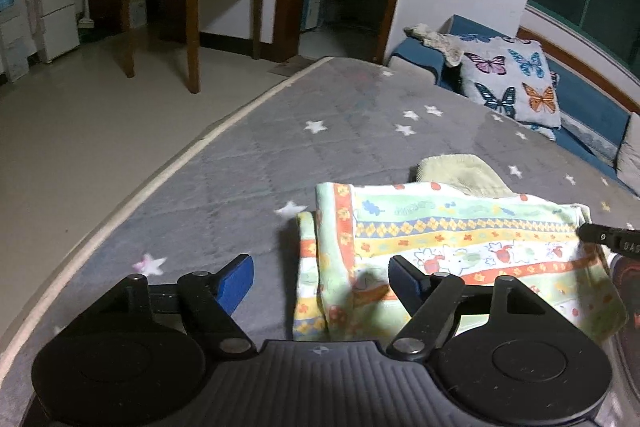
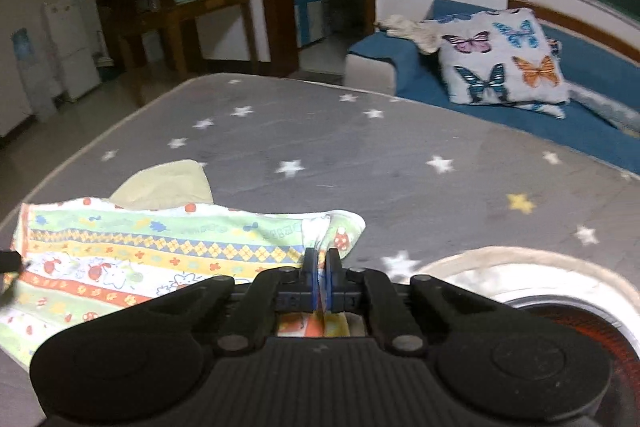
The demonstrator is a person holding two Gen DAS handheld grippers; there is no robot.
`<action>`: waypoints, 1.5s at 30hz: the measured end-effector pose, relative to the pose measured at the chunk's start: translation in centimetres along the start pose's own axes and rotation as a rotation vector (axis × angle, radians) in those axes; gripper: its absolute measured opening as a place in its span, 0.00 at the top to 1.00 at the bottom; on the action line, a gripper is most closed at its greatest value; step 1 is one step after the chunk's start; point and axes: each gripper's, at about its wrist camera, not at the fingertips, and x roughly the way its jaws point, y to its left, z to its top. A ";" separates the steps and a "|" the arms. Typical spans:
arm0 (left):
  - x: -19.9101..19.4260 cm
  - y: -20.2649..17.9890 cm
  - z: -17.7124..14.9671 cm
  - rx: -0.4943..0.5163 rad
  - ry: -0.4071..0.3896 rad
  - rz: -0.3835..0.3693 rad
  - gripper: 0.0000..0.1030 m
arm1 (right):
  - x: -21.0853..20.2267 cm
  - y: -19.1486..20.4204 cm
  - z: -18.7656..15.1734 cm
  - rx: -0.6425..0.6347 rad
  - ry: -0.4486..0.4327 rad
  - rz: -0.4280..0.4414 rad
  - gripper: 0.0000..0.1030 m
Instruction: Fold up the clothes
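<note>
Grey star-print bedding (image 1: pixel 280 147) carries a folded patterned cloth (image 1: pixel 460 239). Over that cloth's left edge the left gripper (image 1: pixel 321 277) gapes wide. At its right corner the right gripper (image 2: pixel 321 281) pinches the fabric.

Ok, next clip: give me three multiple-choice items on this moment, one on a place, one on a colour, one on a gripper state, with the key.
1. Where does the pale yellow cloth lie relative to the patterned cloth?
A. beyond its far edge, partly under it
B. on the blue sofa
C. on the floor

2. What colour is the star-patterned bed cover?
A. red
B. grey
C. green

3. How do the grippers stand?
A. both open
B. left gripper open, right gripper shut on the patterned cloth
C. left shut on the cloth, right open

Key:
1 A: it peeks out past the far edge of the patterned cloth on the bed.
2 B: the cover is grey with pale stars.
3 B: the left fingers stand wide apart, while the right ones pinch a fold of fabric.
</note>
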 end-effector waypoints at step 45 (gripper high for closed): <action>-2.6 -2.4 -6.1 0.067 -0.059 0.101 0.11 | -5.6 4.6 -5.3 -0.126 0.023 0.191 0.28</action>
